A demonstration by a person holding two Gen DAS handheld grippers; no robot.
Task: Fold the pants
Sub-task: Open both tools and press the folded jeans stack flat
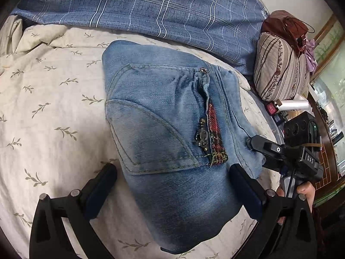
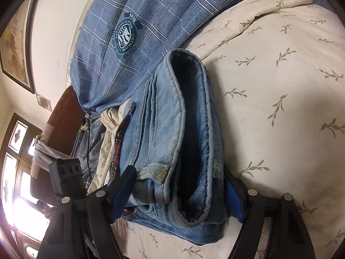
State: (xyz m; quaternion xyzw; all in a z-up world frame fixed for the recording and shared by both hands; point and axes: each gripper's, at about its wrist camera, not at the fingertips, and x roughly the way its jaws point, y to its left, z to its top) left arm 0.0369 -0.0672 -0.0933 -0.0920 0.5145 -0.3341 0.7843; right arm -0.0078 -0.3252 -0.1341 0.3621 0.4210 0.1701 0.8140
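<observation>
Folded light-blue jeans (image 1: pixel 172 112) lie on a cream leaf-print bedsheet (image 1: pixel 54 86), back pocket and a red plaid trim facing up. My left gripper (image 1: pixel 173 177) stands open around the near end of the stack; its left finger sits just clear of the denim and its right finger rests against it. In the right wrist view the jeans (image 2: pixel 163 133) show as stacked layers with a gaping leg hem. My right gripper (image 2: pixel 179 172) is turned on its side and shut on the stack's edge, one finger above and one against the bed. Its upper finger (image 1: pixel 258 144) dents the fabric.
A blue plaid quilt (image 1: pixel 151 10) fills the far side of the bed. A striped cushion (image 1: pixel 280 73) with a brown bag on it sits at the right, beside bedside clutter. A hand (image 1: pixel 304 192) holds the right gripper's handle. A window (image 2: pixel 13 151) glares at the left.
</observation>
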